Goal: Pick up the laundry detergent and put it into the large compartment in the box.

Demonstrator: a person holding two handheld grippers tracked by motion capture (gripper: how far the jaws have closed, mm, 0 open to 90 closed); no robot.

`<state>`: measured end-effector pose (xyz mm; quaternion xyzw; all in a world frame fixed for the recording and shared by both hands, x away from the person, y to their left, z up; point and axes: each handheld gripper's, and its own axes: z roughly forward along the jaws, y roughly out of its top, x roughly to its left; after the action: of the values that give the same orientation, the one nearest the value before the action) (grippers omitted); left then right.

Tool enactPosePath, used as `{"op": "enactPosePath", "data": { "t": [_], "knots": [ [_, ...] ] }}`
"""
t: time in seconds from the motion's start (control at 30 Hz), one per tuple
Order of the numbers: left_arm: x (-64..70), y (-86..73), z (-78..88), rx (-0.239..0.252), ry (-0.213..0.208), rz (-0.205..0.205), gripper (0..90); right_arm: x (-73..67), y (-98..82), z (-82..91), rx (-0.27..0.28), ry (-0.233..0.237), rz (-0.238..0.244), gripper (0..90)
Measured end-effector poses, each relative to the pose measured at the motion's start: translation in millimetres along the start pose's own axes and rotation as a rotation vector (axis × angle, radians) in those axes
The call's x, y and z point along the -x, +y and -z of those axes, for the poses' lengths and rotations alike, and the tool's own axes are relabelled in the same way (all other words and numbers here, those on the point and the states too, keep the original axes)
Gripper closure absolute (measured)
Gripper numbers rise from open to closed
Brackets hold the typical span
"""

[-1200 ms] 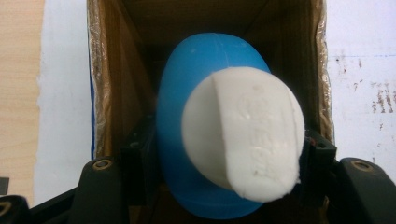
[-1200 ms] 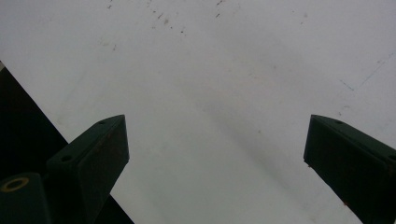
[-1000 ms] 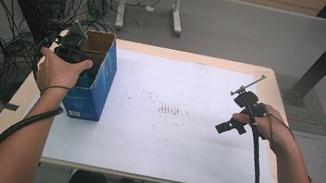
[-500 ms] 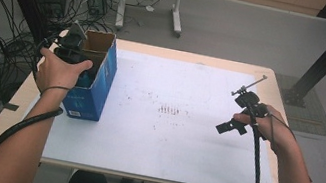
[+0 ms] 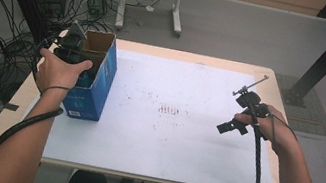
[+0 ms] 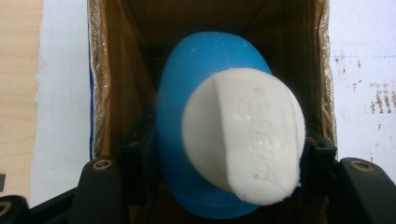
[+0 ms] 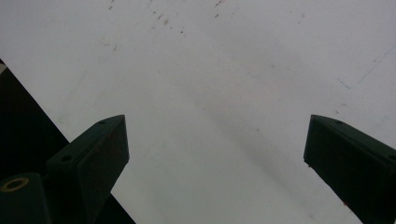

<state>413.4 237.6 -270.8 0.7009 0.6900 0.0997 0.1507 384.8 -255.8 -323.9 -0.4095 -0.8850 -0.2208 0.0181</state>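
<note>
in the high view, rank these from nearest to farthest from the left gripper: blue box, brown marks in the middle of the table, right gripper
1. The blue box at the table's left: the left gripper is right over its open top.
2. The brown marks near the table's middle.
3. The right gripper far over at the table's right side.

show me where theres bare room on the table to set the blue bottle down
The white mat lies bare between the blue box and the right gripper, and along the near edge. It is crowded at the far left corner, where the left gripper grips the blue bottle inside the box.
</note>
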Motion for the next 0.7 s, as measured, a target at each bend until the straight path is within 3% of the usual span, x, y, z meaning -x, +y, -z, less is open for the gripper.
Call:
{"op": "enactPosePath", "data": {
  "t": [0.7],
  "knots": [
    [-1.9, -0.3, 0.0, 0.005, -0.008, 0.013, 38.2, 0.4, 0.8, -0.8, -0.003, 0.0, 0.004, 6.4]
  ]
}}
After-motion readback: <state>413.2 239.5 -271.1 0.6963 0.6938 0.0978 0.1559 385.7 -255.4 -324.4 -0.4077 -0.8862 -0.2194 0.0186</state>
